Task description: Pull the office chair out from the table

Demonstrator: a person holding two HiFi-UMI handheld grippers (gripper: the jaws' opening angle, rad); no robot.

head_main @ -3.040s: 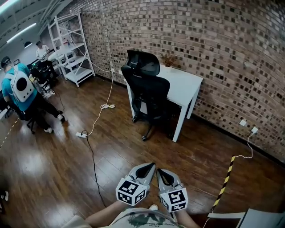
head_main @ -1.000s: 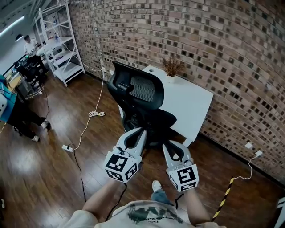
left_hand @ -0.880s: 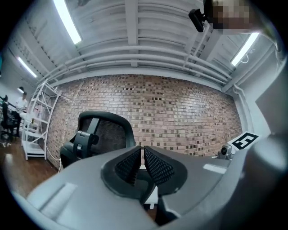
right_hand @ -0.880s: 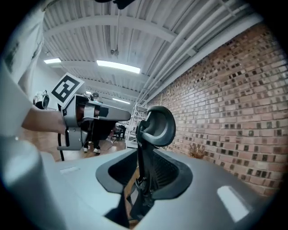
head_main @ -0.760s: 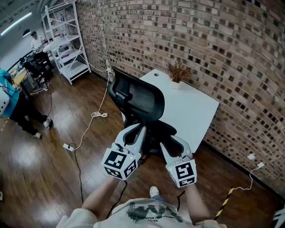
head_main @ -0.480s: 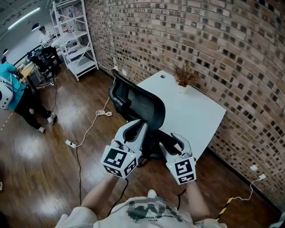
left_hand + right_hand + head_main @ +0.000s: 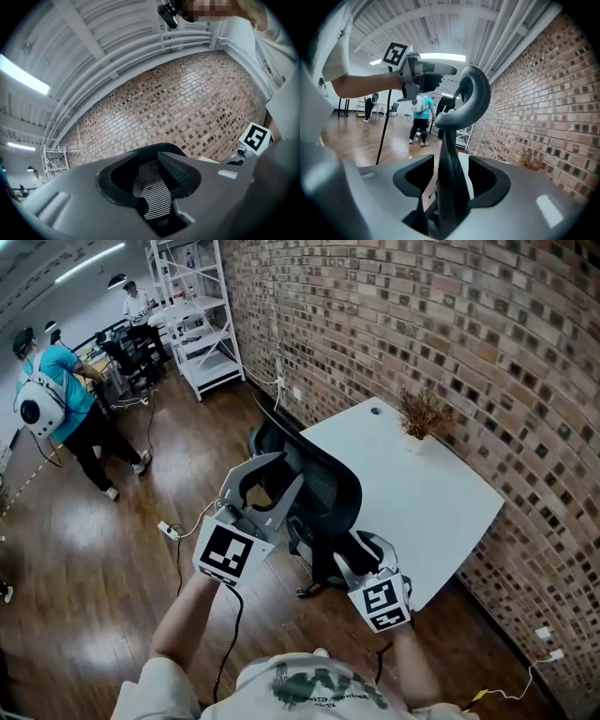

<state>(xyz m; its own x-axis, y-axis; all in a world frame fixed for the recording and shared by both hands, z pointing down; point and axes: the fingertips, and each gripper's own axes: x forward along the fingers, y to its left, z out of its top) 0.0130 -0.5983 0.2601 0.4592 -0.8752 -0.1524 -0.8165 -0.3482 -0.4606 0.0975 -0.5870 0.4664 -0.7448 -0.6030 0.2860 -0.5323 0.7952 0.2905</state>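
Note:
A black office chair with a mesh back stands tucked against the white table by the brick wall. My left gripper is raised at the top left edge of the chair back, and its jaws are opening. In the left gripper view the mesh back shows in the gap of that gripper, with no pad pressing on it. My right gripper is lower, at the back's right side, jaws still widening. In the right gripper view the chair's black upright frame stands between that gripper's jaws, with gaps on both sides.
A small pot of dried plants stands on the table near the wall. A white cable and power strip lie on the wooden floor at the left. A white shelving rack and people are at the far left.
The chair now lies directly under my hands. My left gripper rose and rolled to the chair back's top edge, my right sank to its side frame. Both went from shut to open.

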